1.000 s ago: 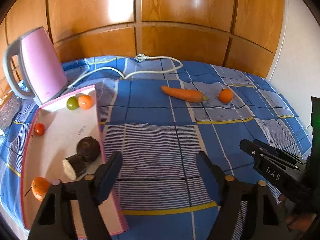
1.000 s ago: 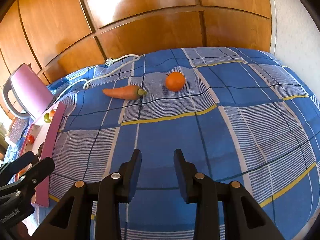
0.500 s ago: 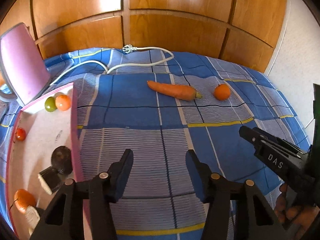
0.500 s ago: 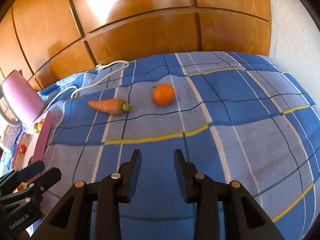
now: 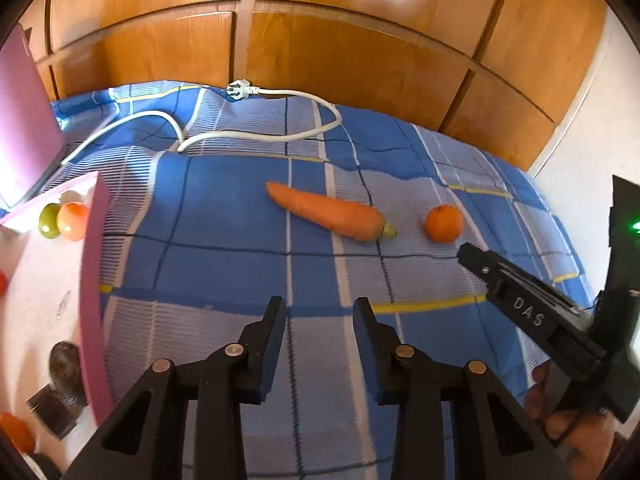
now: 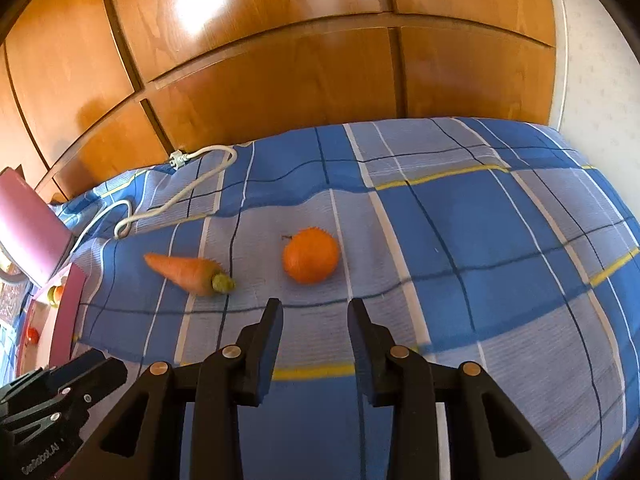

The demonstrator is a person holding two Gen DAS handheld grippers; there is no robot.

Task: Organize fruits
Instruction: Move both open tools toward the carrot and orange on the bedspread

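Note:
A carrot (image 5: 330, 213) and an orange (image 5: 444, 223) lie side by side on the blue checked cloth (image 5: 224, 216); both also show in the right wrist view, carrot (image 6: 186, 272) and orange (image 6: 311, 255). My left gripper (image 5: 319, 312) is open and empty, short of the carrot. My right gripper (image 6: 314, 314) is open and empty, just in front of the orange. A pink tray (image 5: 94, 280) at the left holds several small fruits, among them a green one (image 5: 49, 220) and an orange one (image 5: 72, 216).
A pink kettle (image 5: 24, 132) stands at the far left behind the tray. A white power cord with plug (image 5: 256, 128) snakes across the back of the cloth. Wooden cabinet doors (image 5: 320, 40) rise behind. A white wall (image 6: 600, 60) is at the right.
Both grippers have moved forward toward the carrot and orange, which now look larger. The left gripper's jaws have narrowed and it has swung right, away from the tray.

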